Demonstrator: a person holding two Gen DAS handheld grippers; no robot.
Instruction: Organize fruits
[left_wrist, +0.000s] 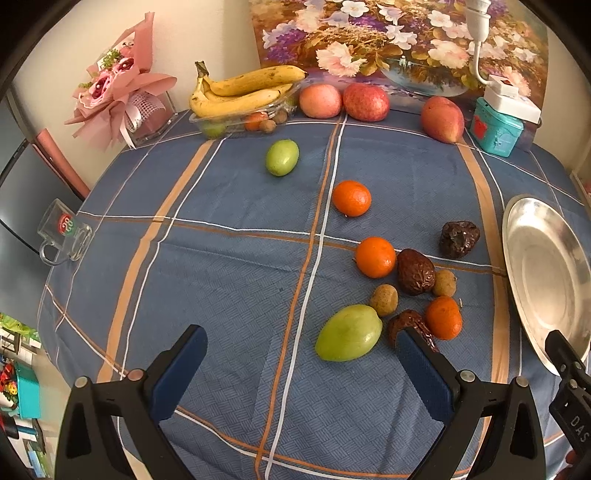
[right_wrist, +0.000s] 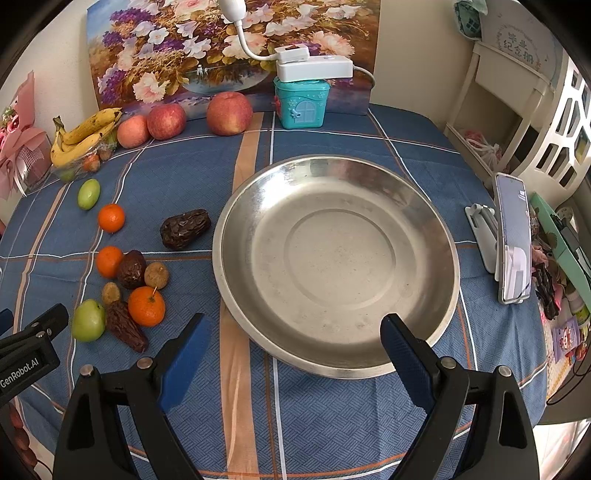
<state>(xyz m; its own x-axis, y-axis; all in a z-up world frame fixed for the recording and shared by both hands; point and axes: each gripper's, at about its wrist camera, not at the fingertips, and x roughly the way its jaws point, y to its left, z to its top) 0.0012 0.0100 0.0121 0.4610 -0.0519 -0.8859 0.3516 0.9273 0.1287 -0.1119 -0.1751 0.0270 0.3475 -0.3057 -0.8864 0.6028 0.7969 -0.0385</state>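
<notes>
Left gripper (left_wrist: 303, 373) hovers low over the table (left_wrist: 229, 280), fingers (left_wrist: 181, 369) spread wide with nothing between them but blue checked cloth. Just past the right-hand finger, lower right of centre in the left wrist view, lies the loose fruit: a large green fruit (left_wrist: 349, 332) sits just beyond the gap and toward that finger, and a wrinkled dark date (left_wrist: 404, 325) lies right at that fingertip, partly hidden by it. Behind them cluster a tangerine (left_wrist: 443, 318), two small brown longans (left_wrist: 384, 300), another date (left_wrist: 415, 272) and a second tangerine (left_wrist: 375, 257). Farther up the frame sit a third tangerine (left_wrist: 351, 198), a lone date (left_wrist: 459, 239) to the right, and a small green fruit (left_wrist: 282, 157) near upper centre.

Over to the right gripper (right_wrist: 295, 354): its fingers (right_wrist: 404, 354) are also parted and hold nothing, straddling the near rim of the steel plate (right_wrist: 424, 206), which fills the middle of the right wrist view. The fruit pile lies to the left of its left-hand finger, well outside the gap.

Along the top edge of the table, bananas (left_wrist: 240, 92) rest on a clear plastic tray (left_wrist: 207, 123), with three apples (left_wrist: 365, 101) lined up to their right before a teal tin (left_wrist: 496, 131).
</notes>
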